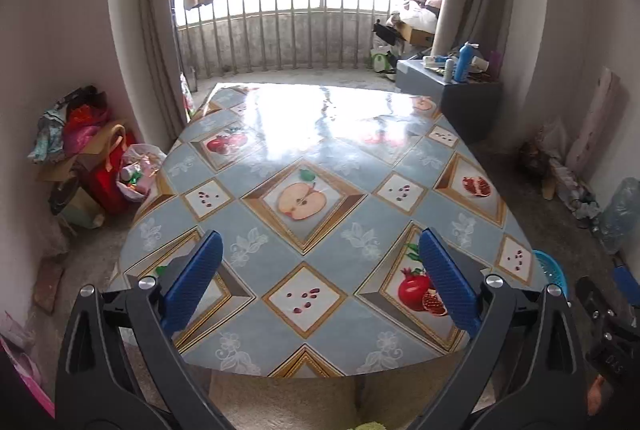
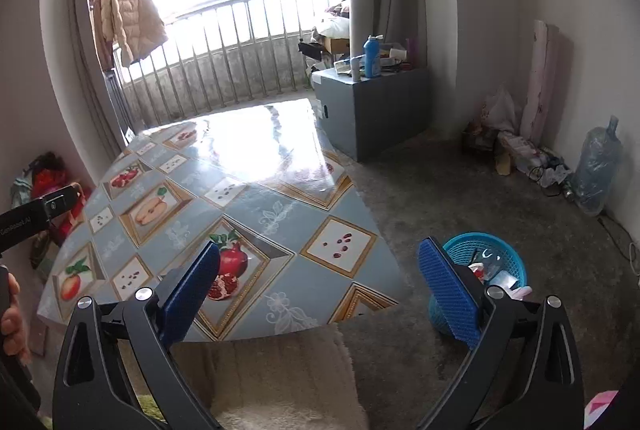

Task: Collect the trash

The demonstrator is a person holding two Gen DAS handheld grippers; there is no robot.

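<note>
A blue plastic basket (image 2: 504,258) stands on the floor right of the table and holds several pieces of trash (image 2: 490,268); its rim also shows in the left wrist view (image 1: 554,270). The table (image 1: 320,157) has a glossy fruit-patterned cloth and shows no loose trash on it. My left gripper (image 1: 320,282) is open and empty above the table's near edge. My right gripper (image 2: 318,290) is open and empty over the table's near right corner, its right finger (image 2: 450,294) in front of the basket.
A grey cabinet (image 2: 380,109) with bottles stands beyond the table's far right. Bags and clutter (image 1: 88,157) lie by the left wall. A water jug (image 2: 596,165) and bags sit along the right wall. A balcony railing (image 1: 300,29) is behind.
</note>
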